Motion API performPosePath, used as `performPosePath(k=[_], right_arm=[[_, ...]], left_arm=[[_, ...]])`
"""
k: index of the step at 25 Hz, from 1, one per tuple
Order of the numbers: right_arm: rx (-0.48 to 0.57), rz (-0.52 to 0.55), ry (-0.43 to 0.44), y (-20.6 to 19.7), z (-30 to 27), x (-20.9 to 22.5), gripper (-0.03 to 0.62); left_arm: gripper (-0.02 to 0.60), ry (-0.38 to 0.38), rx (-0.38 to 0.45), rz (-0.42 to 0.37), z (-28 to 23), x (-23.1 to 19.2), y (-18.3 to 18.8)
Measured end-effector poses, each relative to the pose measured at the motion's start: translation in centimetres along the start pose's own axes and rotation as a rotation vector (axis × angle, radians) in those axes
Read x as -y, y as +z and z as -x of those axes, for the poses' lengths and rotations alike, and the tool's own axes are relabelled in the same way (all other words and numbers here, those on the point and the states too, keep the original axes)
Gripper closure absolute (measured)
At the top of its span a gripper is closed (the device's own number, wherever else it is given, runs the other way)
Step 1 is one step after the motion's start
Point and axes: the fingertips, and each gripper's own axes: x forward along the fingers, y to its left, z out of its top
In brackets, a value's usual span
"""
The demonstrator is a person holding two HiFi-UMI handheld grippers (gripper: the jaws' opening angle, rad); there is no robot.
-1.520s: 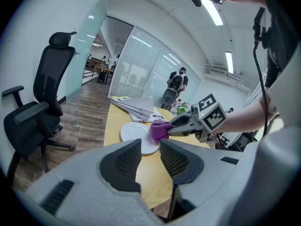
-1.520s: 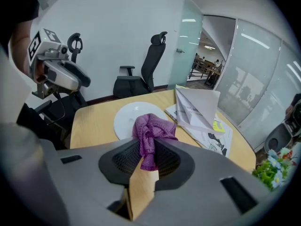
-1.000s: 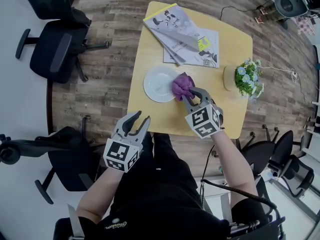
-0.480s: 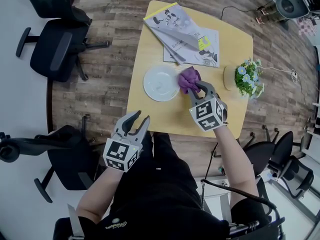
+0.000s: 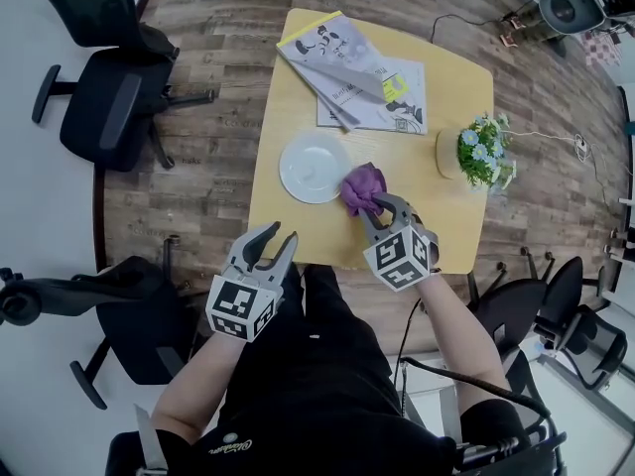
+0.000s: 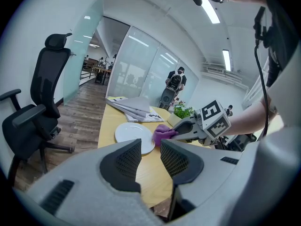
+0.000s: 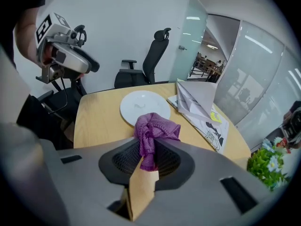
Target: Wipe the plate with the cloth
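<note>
A white plate [image 5: 313, 166] lies on the wooden table [image 5: 298, 231], also seen as the plate [image 7: 144, 107] and the plate [image 6: 134, 133]. A bunched purple cloth [image 5: 361, 187] hangs just right of the plate's rim, pinched in my right gripper [image 5: 373, 209]. In the right gripper view the cloth [image 7: 154, 134] is clamped between the jaws, near side of the plate. My left gripper [image 5: 269, 248] hovers off the table's near edge, over the person's lap, open and holding nothing; the left gripper [image 6: 149, 160] shows a clear gap.
Magazines and papers [image 5: 352, 70] lie at the table's far side. A potted plant [image 5: 477, 153] stands at the right edge. Office chairs [image 5: 109, 87] stand on the floor to the left, and another chair [image 5: 134, 315] is beside the person.
My right gripper carried the cloth right and away off the plate's edge, then back toward me, now just beside the plate's right rim. The left gripper stayed put.
</note>
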Motion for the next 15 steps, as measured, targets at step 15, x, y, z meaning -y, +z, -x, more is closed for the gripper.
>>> performPosePath(k=[15], right_arm=[[0.135,-0.222,-0.067,1.5,5.0,0.8,0.523]], left_arm=[[0.451,0.014,0.083,-0.075,1.7,1.3,4.1]])
